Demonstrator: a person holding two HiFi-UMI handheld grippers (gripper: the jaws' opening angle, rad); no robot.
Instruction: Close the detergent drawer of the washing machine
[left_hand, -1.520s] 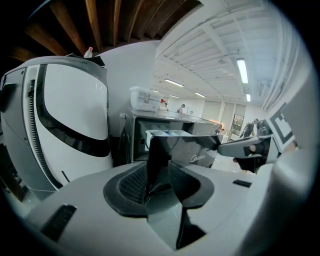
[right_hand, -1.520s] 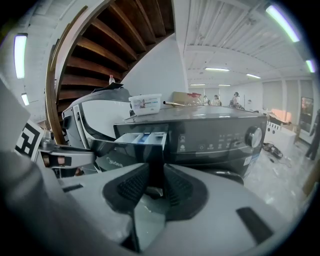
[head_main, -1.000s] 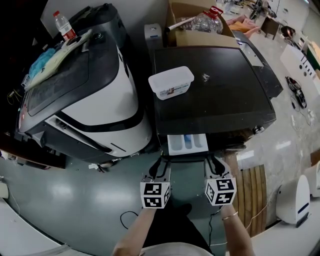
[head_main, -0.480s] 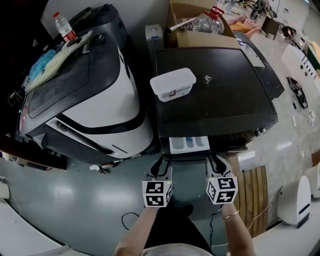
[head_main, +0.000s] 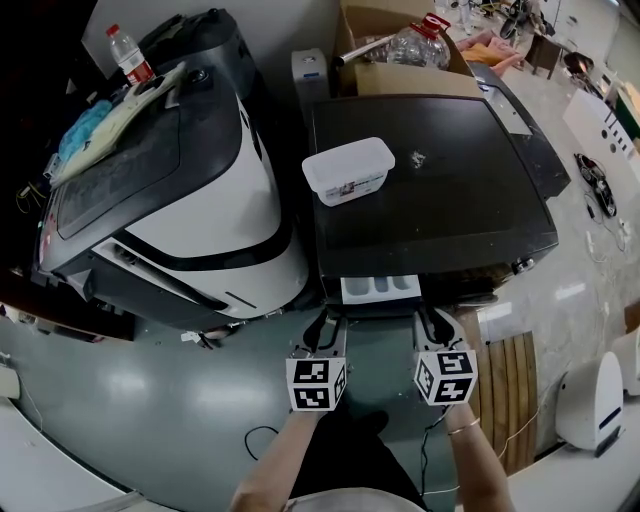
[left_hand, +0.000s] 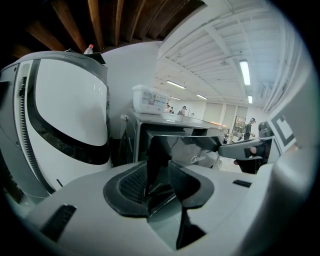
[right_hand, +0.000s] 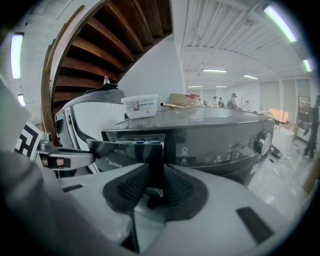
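Our left gripper (head_main: 325, 322) and right gripper (head_main: 432, 320), lower centre: jaws slightly apart, gripping nothing, just before part-open detergent drawer (head_main: 380, 288).

I nudged the detergent drawer (head_main: 379, 288) further into the washing machine (head_main: 430, 190) — less of its white tray showed than a second earlier — both grippers following slightly.
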